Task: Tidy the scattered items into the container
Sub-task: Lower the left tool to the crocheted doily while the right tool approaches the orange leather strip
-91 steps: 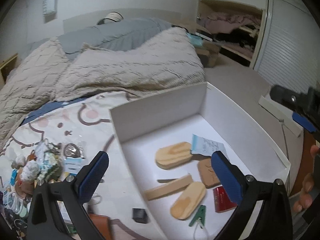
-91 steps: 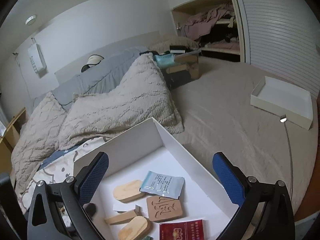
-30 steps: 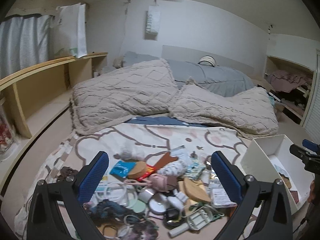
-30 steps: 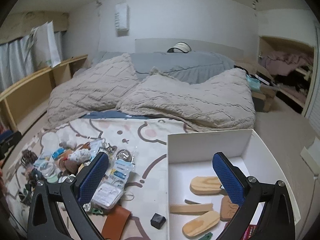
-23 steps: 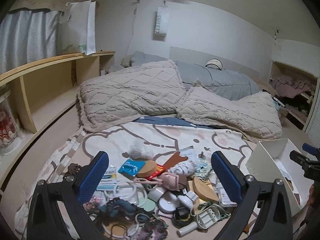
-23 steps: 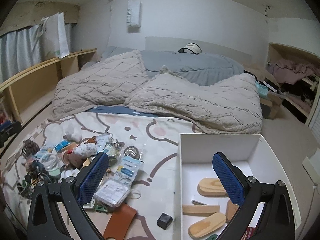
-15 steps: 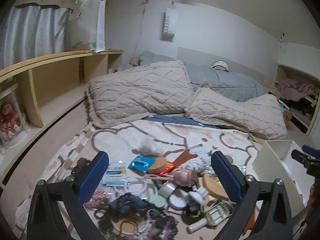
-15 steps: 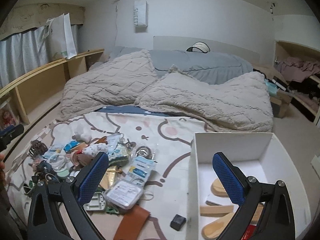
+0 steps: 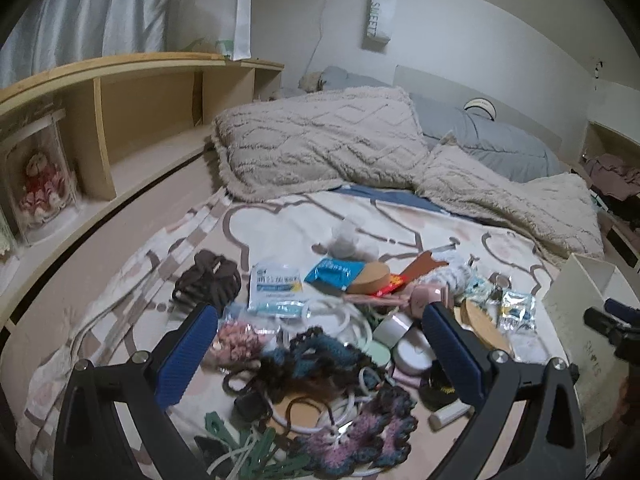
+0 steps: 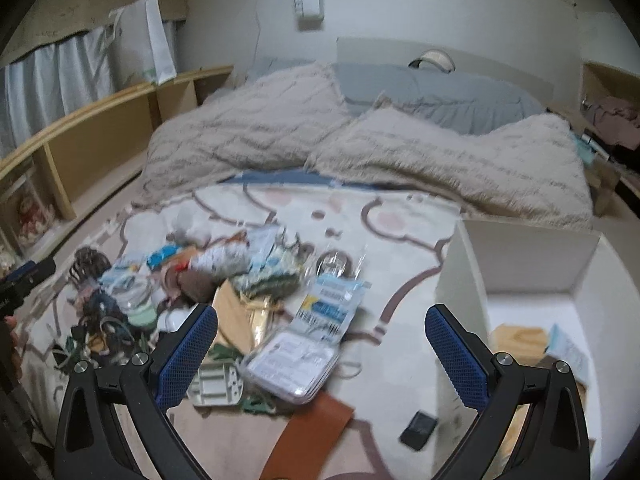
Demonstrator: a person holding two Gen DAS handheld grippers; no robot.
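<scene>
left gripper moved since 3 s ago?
Yes. The left gripper has swung leftward off the white box, which now sits at the view's right edge, and hangs open over the clutter pile.

One white box (image 10: 520,264) at 3 o'clock. Two beige pillows (image 9: 320,144) at 12. One brown hair claw (image 9: 208,280) at 10. One clear case (image 10: 292,364) at centre. One black cube (image 10: 418,430) at 5. One brown strap (image 10: 308,440) at 6. Two wooden pieces inside box, others hidden.

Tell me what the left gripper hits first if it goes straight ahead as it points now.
Probably the dark crocheted scrunchies in the pile; the open left gripper points down at them, though depth is unclear.
</scene>
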